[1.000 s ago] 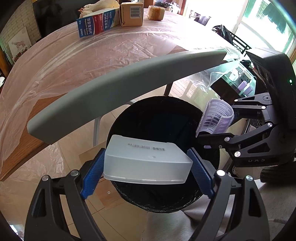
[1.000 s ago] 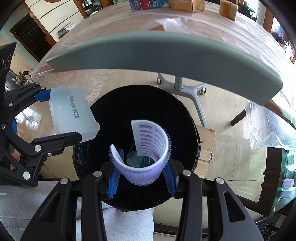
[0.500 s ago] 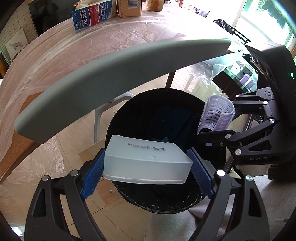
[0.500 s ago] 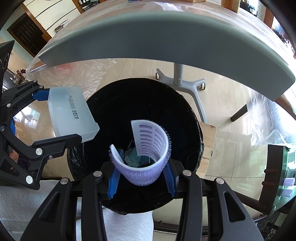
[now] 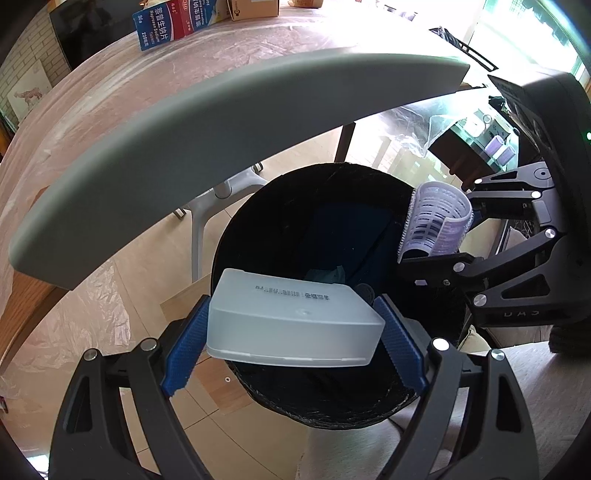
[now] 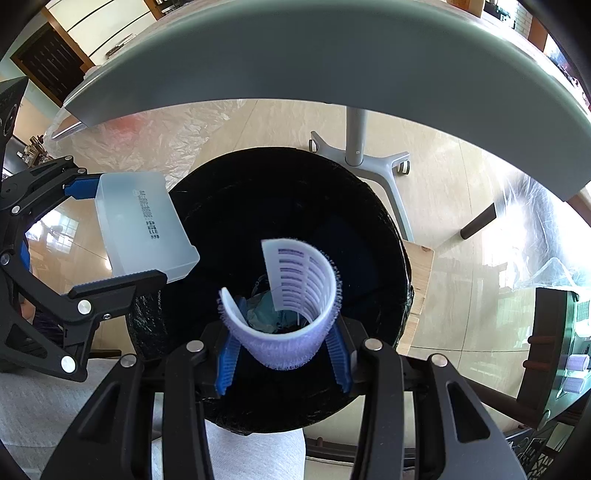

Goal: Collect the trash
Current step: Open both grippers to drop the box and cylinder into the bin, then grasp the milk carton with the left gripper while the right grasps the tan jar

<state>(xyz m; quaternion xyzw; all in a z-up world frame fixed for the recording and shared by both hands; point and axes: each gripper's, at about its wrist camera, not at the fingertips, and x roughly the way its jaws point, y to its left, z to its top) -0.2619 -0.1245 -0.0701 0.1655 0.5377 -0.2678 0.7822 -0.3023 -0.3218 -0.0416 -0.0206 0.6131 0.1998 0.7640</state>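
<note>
My left gripper (image 5: pixel 291 341) is shut on a translucent white plastic box (image 5: pixel 291 321) and holds it over the near rim of a round bin lined with a black bag (image 5: pixel 295 206). The box also shows in the right wrist view (image 6: pixel 142 225). My right gripper (image 6: pixel 282 363) is shut on a curled purple hair roller (image 6: pixel 295 314) above the same bin (image 6: pixel 332 206); the roller shows in the left wrist view (image 5: pixel 436 225) over the bin's right rim. Some bluish-green trash (image 6: pixel 264 306) lies at the bin's bottom.
A grey table edge (image 5: pixel 221 140) arches over the bin, its top covered in clear plastic sheet with cartons (image 5: pixel 173 22) at the far side. A grey wheeled stand (image 6: pixel 362 158) rises behind the bin. A wooden board (image 6: pixel 419 273) lies by the bin.
Both grippers have moved down and closer to the bin with their objects still held. The table edge sits higher in both views.
</note>
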